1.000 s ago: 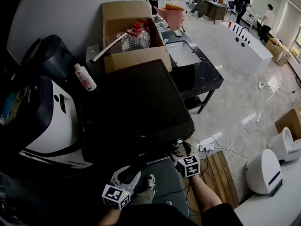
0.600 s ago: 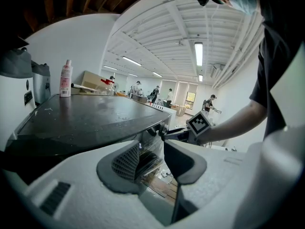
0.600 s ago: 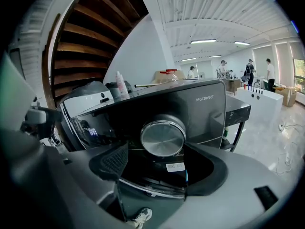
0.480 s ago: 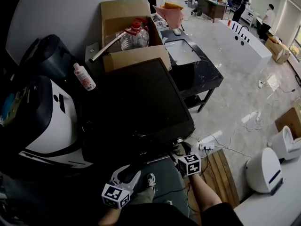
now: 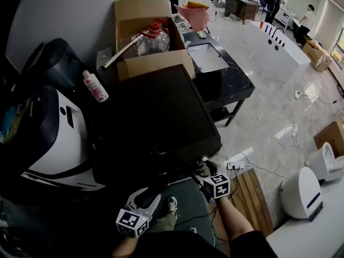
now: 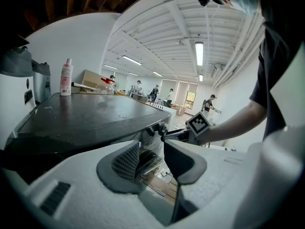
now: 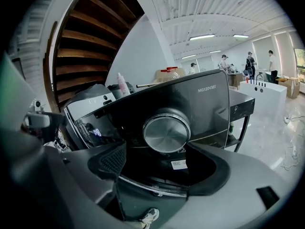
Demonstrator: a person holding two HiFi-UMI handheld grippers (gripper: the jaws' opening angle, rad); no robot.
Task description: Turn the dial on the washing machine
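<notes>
The dark washing machine (image 5: 156,122) fills the middle of the head view. Its round silver dial (image 7: 167,130) faces me in the right gripper view, on the glossy front panel. My right gripper (image 7: 162,163) is at the machine's front right corner (image 5: 204,174). Its jaws are opening wide, the dial stands just above and ahead of the gap, and the pads do not touch it. My left gripper (image 5: 145,199) hangs lower left, open and empty. In the left gripper view that gripper (image 6: 151,151) faces the machine's front, with the right gripper's marker cube (image 6: 198,123) beyond.
A cardboard box (image 5: 148,63) holding a water jug (image 5: 153,39) stands behind the machine, and a white bottle (image 5: 95,86) lies on the machine's far left. A white appliance (image 5: 54,144) is at the left. A black table (image 5: 220,74), a power strip (image 5: 235,165) and wooden slats (image 5: 250,198) lie to the right.
The right gripper's marker cube has edged slightly toward the machine's front corner. The left gripper has stayed where it was.
</notes>
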